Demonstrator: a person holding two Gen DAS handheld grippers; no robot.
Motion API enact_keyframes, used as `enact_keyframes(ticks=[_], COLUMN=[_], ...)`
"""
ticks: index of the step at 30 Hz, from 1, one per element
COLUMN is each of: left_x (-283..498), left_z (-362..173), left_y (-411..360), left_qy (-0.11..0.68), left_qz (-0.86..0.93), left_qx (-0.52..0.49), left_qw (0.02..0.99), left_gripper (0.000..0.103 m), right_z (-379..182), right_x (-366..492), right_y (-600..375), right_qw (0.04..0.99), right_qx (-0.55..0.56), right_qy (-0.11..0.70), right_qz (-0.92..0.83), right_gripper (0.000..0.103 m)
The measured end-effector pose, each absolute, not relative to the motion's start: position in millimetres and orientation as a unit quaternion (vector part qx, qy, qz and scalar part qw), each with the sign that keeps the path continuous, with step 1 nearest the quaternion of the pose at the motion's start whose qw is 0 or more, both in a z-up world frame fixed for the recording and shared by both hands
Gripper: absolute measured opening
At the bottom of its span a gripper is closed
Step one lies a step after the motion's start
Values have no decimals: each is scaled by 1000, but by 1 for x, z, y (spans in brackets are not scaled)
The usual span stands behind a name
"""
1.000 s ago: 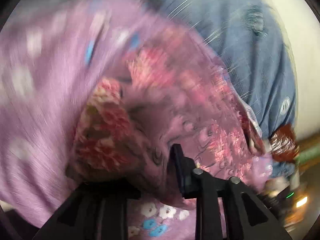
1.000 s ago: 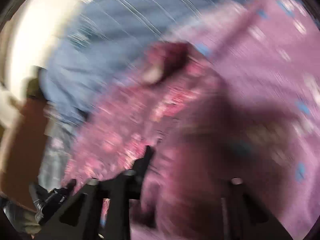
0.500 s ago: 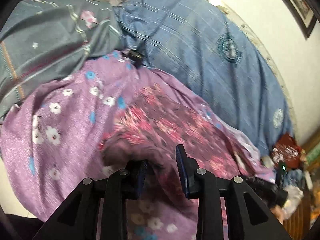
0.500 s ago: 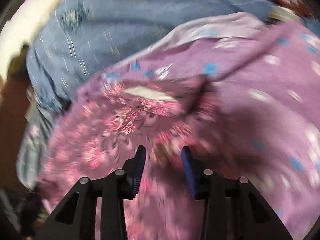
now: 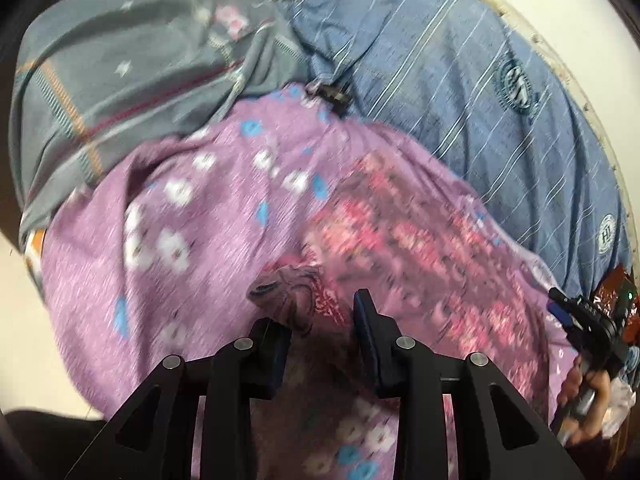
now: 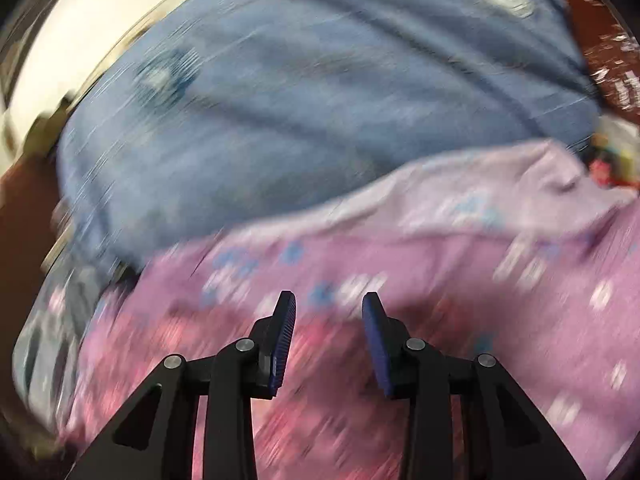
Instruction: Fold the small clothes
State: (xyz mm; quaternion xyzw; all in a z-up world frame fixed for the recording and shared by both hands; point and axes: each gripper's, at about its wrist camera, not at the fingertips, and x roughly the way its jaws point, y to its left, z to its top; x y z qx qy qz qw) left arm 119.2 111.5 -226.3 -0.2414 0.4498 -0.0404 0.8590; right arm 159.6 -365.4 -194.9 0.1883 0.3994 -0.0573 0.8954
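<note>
A small pink and red floral garment (image 5: 408,240) lies spread on a purple sheet with white and blue flowers (image 5: 192,216). My left gripper (image 5: 320,316) is open just above the garment's near edge, where a bunched fold (image 5: 288,292) rises beside the left finger. My right gripper (image 6: 328,312) is open and empty over the same garment (image 6: 320,400), in a blurred view. In the left wrist view the right gripper (image 5: 580,320) shows at the far right, held by a hand.
A blue striped bedsheet (image 5: 480,80) covers the bed beyond the purple sheet. A grey patterned blanket (image 5: 120,80) is piled at the upper left. A pale wall (image 6: 100,20) runs behind the bed. A red-brown object (image 6: 600,40) sits at the bed's right end.
Both grippers held cloth a second ago; both now stand open and apart from it. The garment has dropped flat onto the purple sheet. The right gripper has swung toward the blue sheet.
</note>
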Motion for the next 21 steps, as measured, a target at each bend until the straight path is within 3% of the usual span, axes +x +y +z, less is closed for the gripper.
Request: enact_keyframes(ticks=[2, 6, 9, 12, 16, 21], left_x=[111, 87, 77, 73, 75, 75], left_z=[-231, -230, -220, -210, -219, -241], left_y=[116, 126, 133, 137, 141, 140], left_qy=[460, 467, 458, 443, 464, 510], left_qz=[-31, -28, -34, -35, -40, -52], left_qx=[-236, -251, -257, -262, -283, -329], left_qw=[856, 848, 850, 857, 838, 793], left_gripper=[38, 39, 40, 53, 58, 58], right_z=[-208, -250, -229, -212, -246, -230], right_x=[152, 161, 147, 122, 115, 92], right_y=[-341, -304, -297, -280, -238, -227], right_qw=[887, 864, 875, 884, 855, 871], right_qx=[191, 127, 157, 202, 188, 204], right_qy=[420, 486, 457, 421, 482, 442], right_qz=[-24, -44, -31, 13, 43, 63], right_gripper=[37, 37, 37, 37, 37, 37])
